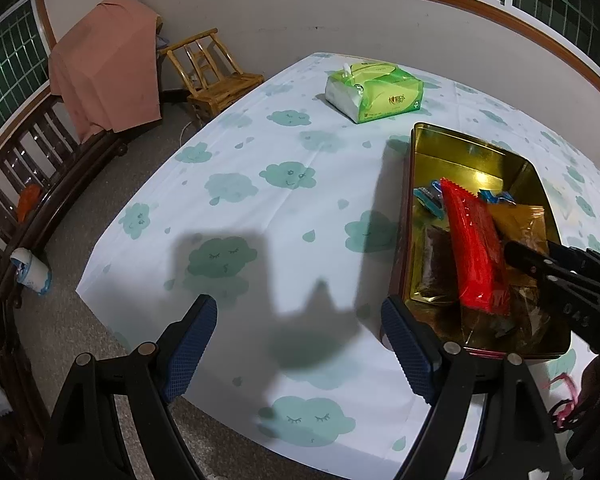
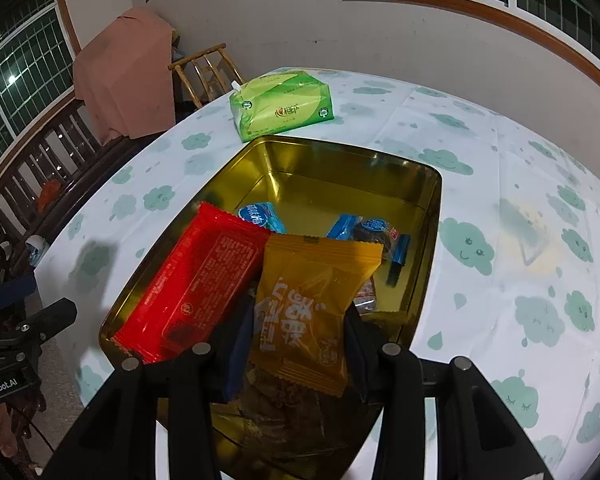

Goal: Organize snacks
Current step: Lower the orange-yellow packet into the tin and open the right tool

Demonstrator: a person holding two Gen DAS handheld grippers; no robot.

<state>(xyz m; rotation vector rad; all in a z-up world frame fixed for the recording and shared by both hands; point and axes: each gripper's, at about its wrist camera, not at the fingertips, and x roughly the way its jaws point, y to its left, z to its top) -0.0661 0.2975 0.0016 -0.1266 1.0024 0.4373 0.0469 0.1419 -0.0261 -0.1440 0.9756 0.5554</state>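
- The left claw (image 1: pixel 296 344) hangs over bare cloth on the bench (image 1: pixel 260 208), its blue-padded fingers (image 1: pixel 188 352) spread wide with nothing between them
- The right claw (image 2: pixel 296 344) sits low over the near end of the gold tin (image 2: pixel 436 216), and the yellow snack packet (image 2: pixel 312 304) lies between its fingers (image 2: pixel 240 344)
- Both pads run along the packet's edges; whether they press on it or have just let go I cannot tell from this angle
- A red snack packet (image 2: pixel 192 280) leans on the tin's left wall, just beside the yellow one and partly under it
- Small blue-wrapped sweets (image 2: pixel 260 216) lie on the tin's floor further in, some left and some right
- A dark brown packet (image 1: pixel 436 264) lies flat in the tin, seen from the left wrist beside the red one
- The tin stands open on the cloud-print cloth, toward the bench's right side in the left wrist view
- A green tissue pack (image 1: pixel 374 90) rests on the bench beyond the tin, apart from it
- Past the bench stand a small bamboo chair (image 1: pixel 212 76) and something draped in pink cloth (image 1: pixel 104 64)
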